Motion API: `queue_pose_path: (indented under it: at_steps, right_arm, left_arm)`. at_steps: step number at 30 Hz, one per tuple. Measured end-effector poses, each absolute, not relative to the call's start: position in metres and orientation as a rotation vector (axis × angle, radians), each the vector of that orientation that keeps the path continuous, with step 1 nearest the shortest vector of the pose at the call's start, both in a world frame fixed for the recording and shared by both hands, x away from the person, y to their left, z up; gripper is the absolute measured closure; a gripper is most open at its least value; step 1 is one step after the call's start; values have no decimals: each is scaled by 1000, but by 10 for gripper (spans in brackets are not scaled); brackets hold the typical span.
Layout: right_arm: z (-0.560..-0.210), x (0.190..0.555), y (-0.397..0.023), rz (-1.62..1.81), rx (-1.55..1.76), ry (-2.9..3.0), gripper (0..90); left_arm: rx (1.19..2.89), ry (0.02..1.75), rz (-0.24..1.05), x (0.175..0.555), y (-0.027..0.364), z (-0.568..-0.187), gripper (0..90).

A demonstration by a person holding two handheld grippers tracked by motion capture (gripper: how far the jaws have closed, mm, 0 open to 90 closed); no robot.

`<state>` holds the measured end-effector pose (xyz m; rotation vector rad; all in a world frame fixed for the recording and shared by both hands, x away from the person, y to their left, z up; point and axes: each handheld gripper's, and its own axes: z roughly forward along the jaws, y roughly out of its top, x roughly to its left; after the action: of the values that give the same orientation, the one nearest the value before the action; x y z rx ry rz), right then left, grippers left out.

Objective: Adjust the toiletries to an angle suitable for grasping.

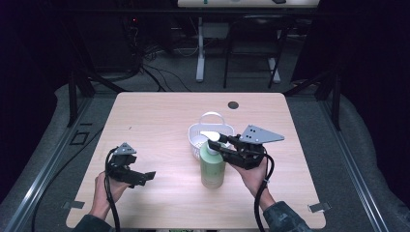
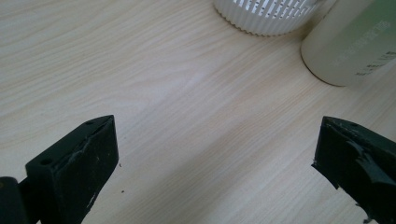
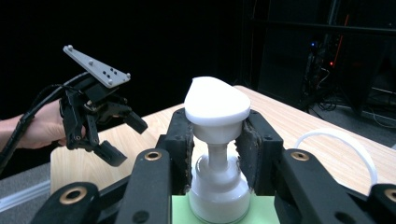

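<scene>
Right gripper (image 1: 223, 143): fingers clamped on the pump bottle (image 1: 212, 166), at 6 o'clock of the white basket (image 1: 198, 137). Left gripper (image 1: 145, 177): fingers wide open, empty, above the desk (image 1: 159, 121).

At the lower centre of the frame the right gripper (image 3: 215, 147) has its black jaws closed on the white pump head (image 3: 217, 108) of a green bottle (image 3: 182, 207), with the left gripper (image 3: 123, 137) held open at the left.
</scene>
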<state>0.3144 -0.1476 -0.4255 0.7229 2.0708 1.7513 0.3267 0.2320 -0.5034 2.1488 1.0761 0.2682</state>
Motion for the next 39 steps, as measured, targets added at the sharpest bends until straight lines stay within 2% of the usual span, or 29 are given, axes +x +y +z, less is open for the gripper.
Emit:
queue_pose_path:
  at_steps: [17,39]
  right_arm:
    - [-433,315,-145,1810,716,2002,677]
    - [-416,310,-151,1804,691,1999,677]
  left_arm:
    - [2152,1075,268,327,232,-504,0]
    - [2165,1075,262,327,232,-505,0]
